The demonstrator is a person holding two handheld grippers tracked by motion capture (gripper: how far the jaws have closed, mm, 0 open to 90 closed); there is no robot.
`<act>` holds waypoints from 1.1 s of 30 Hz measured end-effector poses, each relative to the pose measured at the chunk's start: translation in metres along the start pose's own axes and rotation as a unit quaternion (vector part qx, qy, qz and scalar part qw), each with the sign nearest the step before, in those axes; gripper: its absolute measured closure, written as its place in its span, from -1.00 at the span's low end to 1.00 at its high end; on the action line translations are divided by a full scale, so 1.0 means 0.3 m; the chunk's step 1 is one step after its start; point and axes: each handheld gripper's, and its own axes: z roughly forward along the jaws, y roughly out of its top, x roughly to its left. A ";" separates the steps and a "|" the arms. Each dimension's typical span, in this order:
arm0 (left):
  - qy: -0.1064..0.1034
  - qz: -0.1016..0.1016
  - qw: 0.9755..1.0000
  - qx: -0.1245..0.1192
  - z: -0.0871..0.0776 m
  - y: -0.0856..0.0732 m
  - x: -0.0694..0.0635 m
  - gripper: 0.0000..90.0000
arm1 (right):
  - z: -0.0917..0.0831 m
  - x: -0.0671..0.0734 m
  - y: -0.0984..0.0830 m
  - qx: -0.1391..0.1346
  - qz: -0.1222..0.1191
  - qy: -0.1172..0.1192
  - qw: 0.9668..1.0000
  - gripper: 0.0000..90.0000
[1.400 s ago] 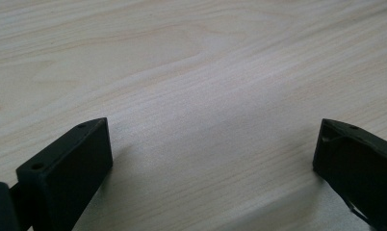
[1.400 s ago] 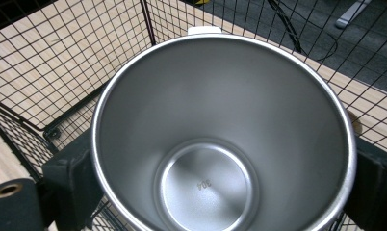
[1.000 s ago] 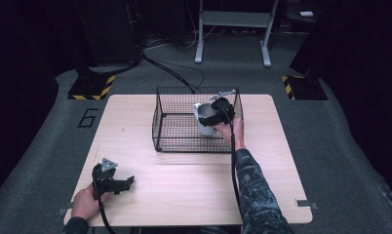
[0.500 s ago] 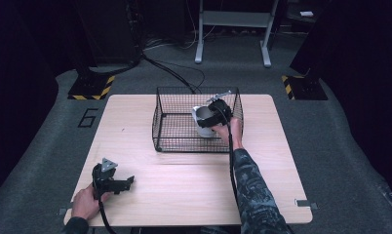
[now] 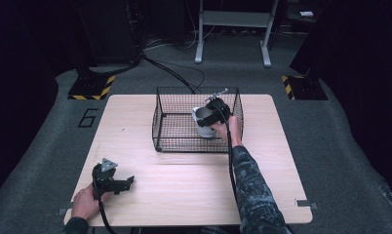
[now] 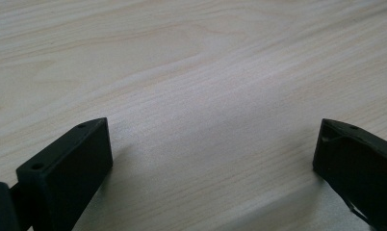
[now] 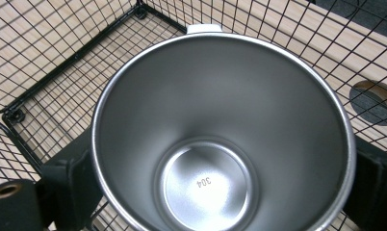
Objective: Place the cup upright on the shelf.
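Right gripper view: right gripper (image 7: 220, 192) fingers clamp the empty steel cup (image 7: 220, 144), inside the wire basket (image 7: 61, 62). Left gripper (image 6: 213, 159) fingers spread wide, empty, above the bench (image 6: 206, 62).

Count at the tabletop (image 5: 184, 180):
- 1 wire basket (image 5: 177, 124), black mesh.
- 1 steel cup (image 7: 220, 139), white outside, standing in the basket between the jaws of the right gripper (image 5: 211, 117).
- 2 grippers in all; the left gripper (image 5: 123, 183) has bare wood between its jaws.
- 2 hands, 1 on each gripper.
- 1 tabletop.
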 end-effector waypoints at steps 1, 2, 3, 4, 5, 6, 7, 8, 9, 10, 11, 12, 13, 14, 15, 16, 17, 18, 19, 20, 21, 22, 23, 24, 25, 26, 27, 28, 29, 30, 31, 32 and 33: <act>0.000 0.000 1.000 0.000 0.000 0.000 0.000 -1.00 | 0.002 0.000 0.001 0.002 0.000 0.000 1.000 -0.85; 0.000 0.000 1.000 0.000 0.000 0.000 0.000 -1.00 | 0.005 0.000 0.002 0.007 -0.002 0.000 1.000 -0.85; 0.000 0.000 1.000 0.000 0.000 0.000 0.000 -1.00 | 0.009 0.001 0.003 0.014 -0.004 -0.003 1.000 -0.85; 0.000 0.000 1.000 0.000 0.000 0.000 0.000 -1.00 | 0.012 0.002 0.004 0.021 -0.003 -0.005 1.000 -0.85; 0.000 0.000 1.000 0.000 0.000 0.000 0.000 -1.00 | 0.012 0.002 0.004 0.021 -0.003 -0.005 1.000 -0.85; 0.000 0.000 1.000 0.001 -0.001 0.000 0.000 -1.00 | 0.015 0.003 0.006 0.029 0.000 -0.006 1.000 -0.85; 0.000 0.000 1.000 0.001 -0.001 0.000 0.000 -1.00 | 0.015 0.002 0.006 0.029 -0.001 -0.005 1.000 -0.85; 0.001 0.000 1.000 0.001 -0.001 0.000 0.000 -1.00 | 0.017 0.002 0.007 0.036 -0.001 -0.004 0.999 -0.85; 0.001 0.000 1.000 0.001 -0.001 0.000 0.000 -1.00 | 0.017 0.002 0.007 0.036 -0.001 -0.004 0.999 -0.85; 0.001 0.004 1.000 0.002 -0.001 0.001 0.002 -1.00 | 0.015 0.003 0.008 0.040 0.000 -0.007 0.999 -0.85; 0.001 0.004 1.000 0.002 -0.001 0.001 0.002 -1.00 | 0.015 0.003 0.008 0.040 0.000 -0.007 0.999 -0.85; 0.001 0.004 1.000 0.002 -0.001 0.001 0.002 -1.00 | 0.015 0.006 0.007 0.046 0.005 -0.010 0.999 -0.86; 0.001 0.004 1.000 0.002 -0.001 0.001 0.002 -1.00 | 0.015 0.006 0.007 0.046 0.005 -0.010 0.999 -0.86; 0.001 0.004 1.000 0.002 -0.001 0.001 0.002 -1.00 | 0.012 0.007 0.006 0.052 0.006 -0.013 0.999 -0.86; 0.001 0.004 1.000 0.002 -0.001 0.001 0.002 -1.00 | 0.012 0.007 0.006 0.052 0.006 -0.013 0.999 -0.86; 0.001 0.004 1.000 0.002 -0.001 0.001 0.002 -1.00 | 0.006 0.009 0.005 0.057 0.008 -0.016 0.998 -0.86; 0.001 0.004 1.000 0.002 -0.001 0.001 0.002 -1.00 | 0.005 0.010 0.004 0.062 0.008 -0.016 0.998 -0.88; 0.001 0.004 1.000 0.002 -0.001 0.001 0.002 -1.00 | 0.003 0.011 0.003 0.061 0.011 -0.015 0.998 -0.89; 0.001 0.004 1.000 0.002 -0.001 0.001 0.002 -1.00 | -0.001 0.010 0.002 0.058 0.013 -0.013 0.998 -0.90; 0.001 0.004 1.000 0.002 -0.001 0.001 0.002 -1.00 | -0.005 0.013 0.004 0.059 0.014 -0.013 0.998 -0.91; 0.001 0.004 1.000 0.002 -0.001 0.001 0.002 -1.00 | -0.005 0.013 0.004 0.059 0.014 -0.013 0.998 -0.91; 0.001 0.004 1.000 0.002 -0.001 0.001 0.001 -1.00 | -0.018 0.018 0.006 0.052 0.019 -0.016 0.998 -0.96; 0.001 0.004 1.000 0.002 -0.001 0.001 0.001 -1.00 | -0.018 0.018 0.006 0.052 0.019 -0.016 0.998 -0.96; 0.001 0.004 1.000 0.002 -0.001 0.001 0.002 -1.00 | -0.040 0.022 0.008 0.042 0.020 -0.014 0.999 -0.97; 0.001 0.004 1.000 0.002 -0.001 0.001 0.002 -1.00 | -0.049 0.025 0.009 0.039 0.019 -0.016 0.999 -0.97; 0.001 0.004 1.000 0.002 -0.001 0.001 0.002 -1.00 | -0.058 0.028 0.009 0.035 0.022 -0.014 0.999 -0.98; 0.001 0.004 1.000 0.002 -0.001 0.001 0.002 -1.00 | -0.058 0.028 0.009 0.035 0.022 -0.014 0.999 -0.98; 0.001 0.004 1.000 0.002 -0.001 0.001 0.002 -1.00 | -0.074 0.034 0.007 0.029 0.022 -0.018 0.999 -1.00; 0.001 0.004 1.000 0.002 -0.001 0.001 0.001 -1.00 | -0.085 0.038 0.005 0.023 0.019 -0.023 0.999 -1.00; 0.001 0.004 1.000 0.002 -0.001 0.001 0.001 -1.00 | -0.098 0.042 0.005 0.017 0.020 -0.024 0.999 -1.00; 0.001 0.004 1.000 0.002 -0.001 0.001 0.001 -1.00 | -0.098 0.042 0.005 0.017 0.020 -0.024 0.999 -1.00; 0.001 0.004 1.000 0.002 -0.001 0.001 0.002 -1.00 | -0.111 0.046 0.005 0.007 0.018 -0.023 1.000 -1.00; 0.001 0.004 1.000 0.002 -0.001 0.001 0.001 -1.00 | -0.126 0.052 0.006 -0.001 0.015 -0.020 1.000 -1.00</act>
